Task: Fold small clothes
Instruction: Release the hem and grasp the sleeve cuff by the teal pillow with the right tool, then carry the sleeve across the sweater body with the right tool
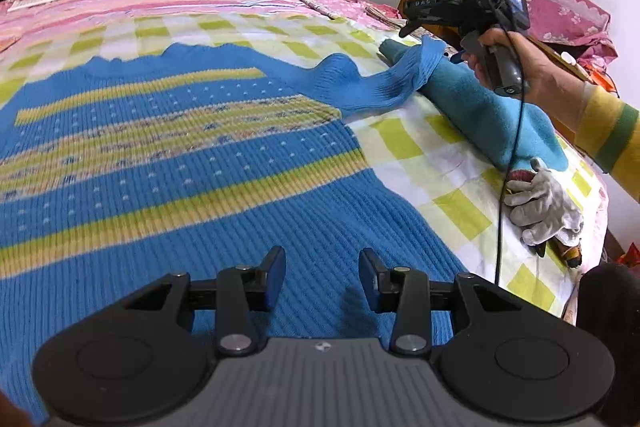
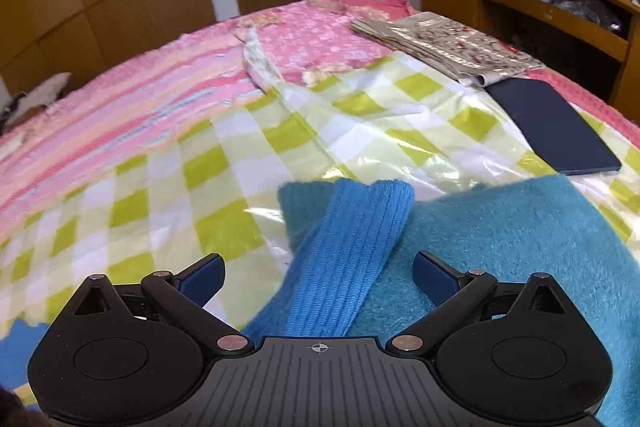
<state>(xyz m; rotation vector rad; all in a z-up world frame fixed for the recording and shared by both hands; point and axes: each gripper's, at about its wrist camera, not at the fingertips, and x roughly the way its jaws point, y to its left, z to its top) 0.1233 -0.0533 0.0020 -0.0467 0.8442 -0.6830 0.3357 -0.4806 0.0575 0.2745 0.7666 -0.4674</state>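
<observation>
Blue sweater sleeve (image 2: 352, 251) lies between right gripper's (image 2: 318, 273) parted jaws — untouched.

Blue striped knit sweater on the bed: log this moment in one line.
stage: sleeve not yet folded | blue striped knit sweater: flat on checked sheet | sleeve: draped over teal fleece | left gripper: open | right gripper: open, sleeve between fingers

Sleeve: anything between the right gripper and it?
Nothing visible. The right gripper is open, its fingers straddling the sleeve with no other thing in the gap. The sleeve drapes over a teal cloth, which lies beneath it, not in the way.
</observation>
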